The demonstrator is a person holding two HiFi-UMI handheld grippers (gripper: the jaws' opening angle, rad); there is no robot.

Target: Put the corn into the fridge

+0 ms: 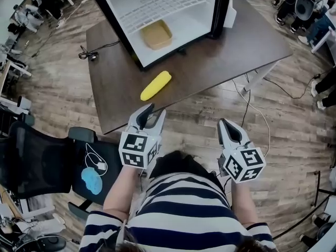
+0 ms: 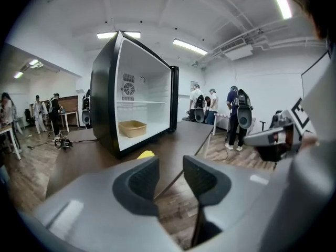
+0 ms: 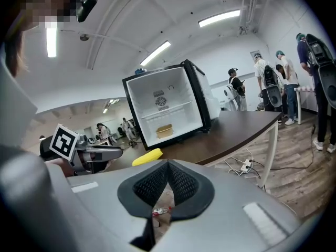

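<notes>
Corn [image 1: 155, 85] is lying just in front of open fridge [image 1: 181, 28]. I'm holding left gripper [image 1: 154, 111] open, empty; right gripper [image 1: 224, 123] closed, empty. Risk: it rolling away w/ off-centre pinch.

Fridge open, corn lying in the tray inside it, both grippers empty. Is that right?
Not quite. The corn is not in the tray: it lies on the table in front of the fridge, as the head view shows. The rest holds: the fridge is open, and the left gripper and right gripper are both empty.
</notes>
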